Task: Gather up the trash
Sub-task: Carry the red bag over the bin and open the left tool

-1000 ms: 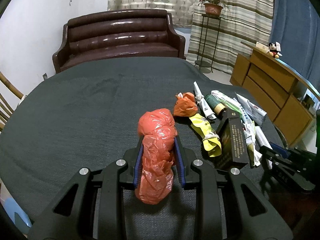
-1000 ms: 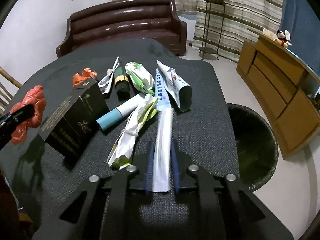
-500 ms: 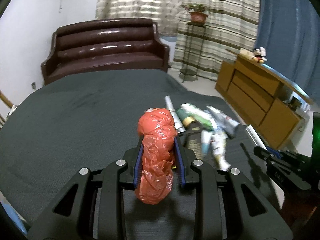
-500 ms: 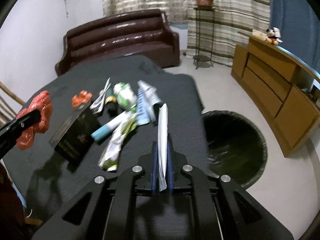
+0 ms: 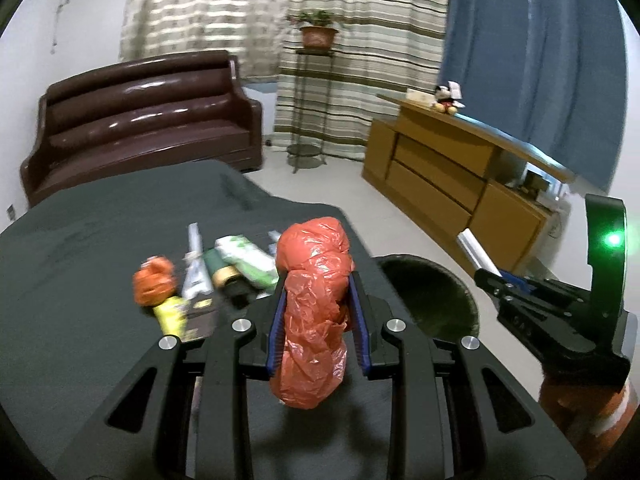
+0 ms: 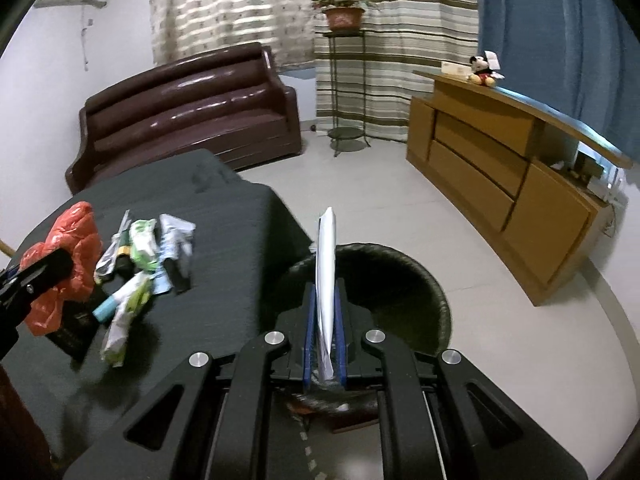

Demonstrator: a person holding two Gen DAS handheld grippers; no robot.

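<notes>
- Two grippers, both mine; my left gripper was clamped on one crumpled red plastic bag; my right gripper was pinched tight on one flat white wrapper standing on edge
- One black trash bin on the floor just beside the dark-clothed table; wrapper hung above the bin's near rim
- Leftover trash on the table: one small orange bag, one black box, a blurred heap of tubes and packets I couldn't count exactly
- Left view alone showed the orange bag and my right gripper from the side with the wrapper sticking out; right view alone showed a blue-capped tube and the red bag side-on
- Both grippers tilted downward, pointing toward the bin side; left one over the table edge
- One brown sofa, one wooden sideboard, one potted plant on a stand
</notes>
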